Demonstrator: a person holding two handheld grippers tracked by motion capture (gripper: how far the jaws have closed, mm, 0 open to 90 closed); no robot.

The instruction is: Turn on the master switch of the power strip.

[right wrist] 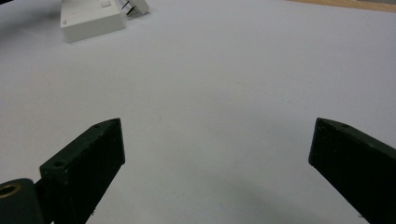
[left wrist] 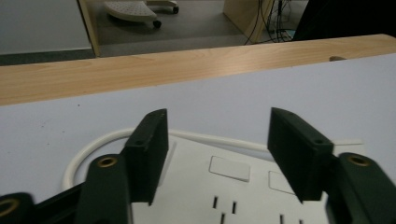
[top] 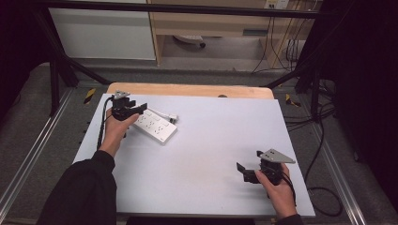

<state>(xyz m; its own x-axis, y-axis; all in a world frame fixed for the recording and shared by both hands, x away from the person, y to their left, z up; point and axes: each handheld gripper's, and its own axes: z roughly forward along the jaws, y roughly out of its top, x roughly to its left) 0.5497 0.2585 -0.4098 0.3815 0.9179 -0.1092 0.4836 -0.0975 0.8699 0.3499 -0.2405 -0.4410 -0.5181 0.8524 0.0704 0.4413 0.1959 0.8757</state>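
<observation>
A white power strip (top: 156, 125) lies flat at the back left of the pale board (top: 211, 140). Its white cable (left wrist: 135, 135) curls behind it and ends in a plug (top: 172, 117). My left gripper (top: 137, 110) hovers over the strip's left end, open, with one jaw on each side above the strip's top face (left wrist: 224, 186) and nothing clamped. My right gripper (top: 248, 162) sits low over the bare board at the front right, wide open and empty. From there the strip (right wrist: 91, 19) and plug (right wrist: 133, 5) show far off.
A wooden table edge (top: 187, 89) runs behind the board. Beyond it are the floor, a cabinet (top: 101, 33) and loose black cables (top: 324, 140) at the right. A dark frame (top: 56, 70) surrounds the table.
</observation>
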